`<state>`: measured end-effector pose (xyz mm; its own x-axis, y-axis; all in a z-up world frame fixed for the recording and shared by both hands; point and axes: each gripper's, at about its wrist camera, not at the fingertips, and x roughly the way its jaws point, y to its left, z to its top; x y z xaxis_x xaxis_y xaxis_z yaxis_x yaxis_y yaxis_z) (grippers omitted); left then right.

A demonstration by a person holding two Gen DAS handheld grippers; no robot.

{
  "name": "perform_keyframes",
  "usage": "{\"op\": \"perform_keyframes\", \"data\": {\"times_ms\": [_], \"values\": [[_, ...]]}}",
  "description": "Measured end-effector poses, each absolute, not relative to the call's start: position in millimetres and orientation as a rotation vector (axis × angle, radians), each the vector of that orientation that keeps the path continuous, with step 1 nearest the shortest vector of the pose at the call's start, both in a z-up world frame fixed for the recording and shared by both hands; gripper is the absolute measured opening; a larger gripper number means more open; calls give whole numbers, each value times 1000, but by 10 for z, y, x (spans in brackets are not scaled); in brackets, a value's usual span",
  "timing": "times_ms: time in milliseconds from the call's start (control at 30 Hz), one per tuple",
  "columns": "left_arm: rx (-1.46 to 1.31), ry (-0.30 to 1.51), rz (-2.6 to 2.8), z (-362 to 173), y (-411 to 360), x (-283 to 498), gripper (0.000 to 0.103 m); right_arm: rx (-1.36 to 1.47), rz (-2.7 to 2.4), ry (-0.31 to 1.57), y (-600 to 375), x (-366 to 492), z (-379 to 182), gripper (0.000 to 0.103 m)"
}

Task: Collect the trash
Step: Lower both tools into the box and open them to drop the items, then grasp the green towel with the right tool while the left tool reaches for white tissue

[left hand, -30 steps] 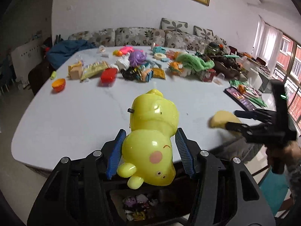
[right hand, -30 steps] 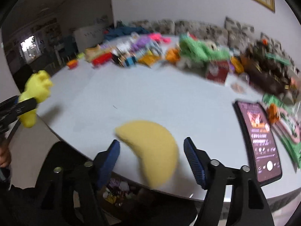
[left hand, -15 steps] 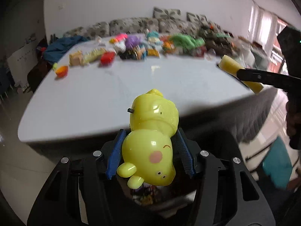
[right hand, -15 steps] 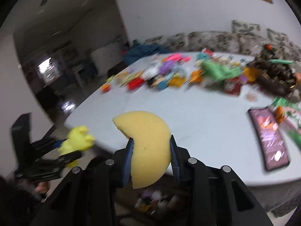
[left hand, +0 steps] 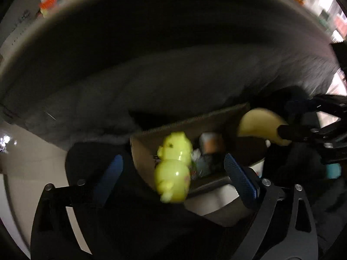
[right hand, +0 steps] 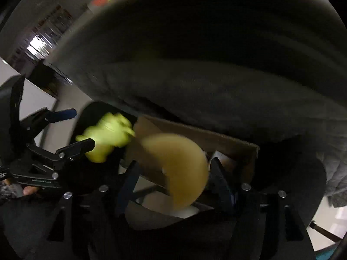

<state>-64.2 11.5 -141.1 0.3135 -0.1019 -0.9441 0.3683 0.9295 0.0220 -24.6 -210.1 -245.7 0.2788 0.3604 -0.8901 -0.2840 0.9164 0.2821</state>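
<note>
Both blue-padded jaws have just been opening: the left gripper (left hand: 173,172) stands wide, clear of the blurred, glossy yellow-green toy (left hand: 172,170) over the cardboard box (left hand: 193,122); the right gripper (right hand: 172,178) has spread beside the pale yellow half-round sponge (right hand: 177,169).

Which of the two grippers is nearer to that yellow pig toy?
Left. The yellow pig toy sits between the left gripper's open fingers, untouched. The right gripper is off to the side, around the yellow sponge.
</note>
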Motion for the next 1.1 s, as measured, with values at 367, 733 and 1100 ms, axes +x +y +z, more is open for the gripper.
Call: {"op": "perform_keyframes", "data": {"times_ms": [367,733,1100], "values": [[269,1176,-304,-918,140,-700,92,57,530,957,-2251,-503,-1290,69],[169,742,-119,755,216,306,94,74,134,654,-3322,1278,-101,86],[129,844,-98,373,-168,1228,94,-97,147,887,-3308,2710,-541,10]]}}
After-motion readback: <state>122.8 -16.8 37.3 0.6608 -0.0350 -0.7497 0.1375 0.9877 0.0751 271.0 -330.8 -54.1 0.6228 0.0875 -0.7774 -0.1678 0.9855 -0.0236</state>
